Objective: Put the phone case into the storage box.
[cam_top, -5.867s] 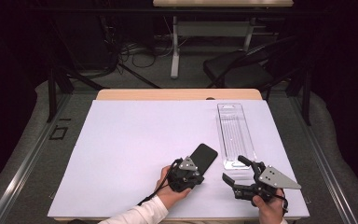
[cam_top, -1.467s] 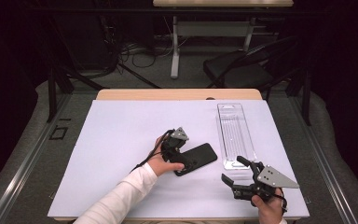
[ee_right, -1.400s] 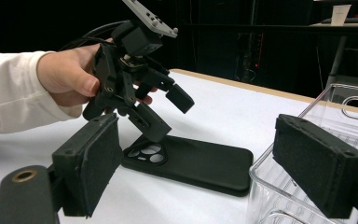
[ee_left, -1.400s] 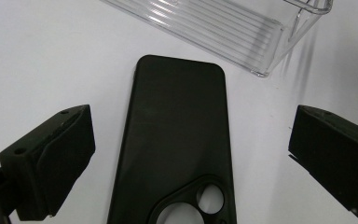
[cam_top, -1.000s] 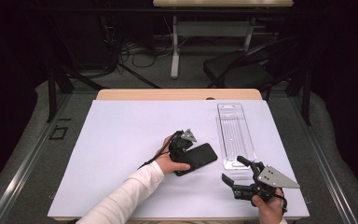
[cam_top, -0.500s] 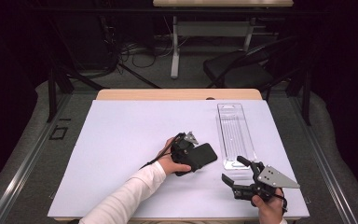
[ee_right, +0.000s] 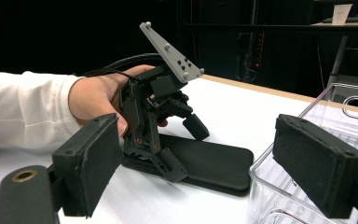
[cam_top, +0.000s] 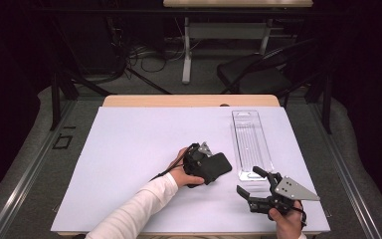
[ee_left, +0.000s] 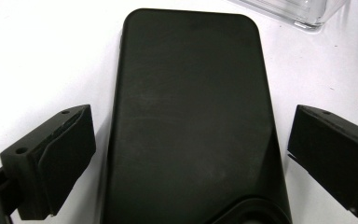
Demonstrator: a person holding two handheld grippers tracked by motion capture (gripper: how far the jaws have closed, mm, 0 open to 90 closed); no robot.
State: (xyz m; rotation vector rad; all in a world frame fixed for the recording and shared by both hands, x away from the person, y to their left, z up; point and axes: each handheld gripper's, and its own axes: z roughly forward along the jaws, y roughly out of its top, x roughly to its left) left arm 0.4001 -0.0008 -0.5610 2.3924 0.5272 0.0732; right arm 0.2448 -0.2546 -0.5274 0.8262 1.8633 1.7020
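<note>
A black phone [cam_top: 218,167] lies flat on the white table [cam_top: 129,149], left of a clear plastic tray [cam_top: 251,142]. My left gripper [cam_top: 205,164] reaches over the phone's left end. In the left gripper view the phone [ee_left: 191,121] lies between the two pads, with a thin strip of white table showing on each side, so my left gripper [ee_left: 191,154] is open astride it. From the right gripper view the left gripper [ee_right: 182,145] straddles the phone [ee_right: 214,161]. My right gripper [cam_top: 248,181] rests near the front edge, open with nothing in it, right gripper [ee_right: 205,165] facing the phone.
The tray [ee_right: 335,88] is long and narrow, and its near corner [ee_left: 303,9] lies just beyond the phone. A wooden strip [cam_top: 189,101] edges the table's far side. Chairs and desk legs stand on the dark floor behind.
The left hand went from in front of the phone to its left end and came down over it. The phone now lies more level than before. The right hand has kept still.
</note>
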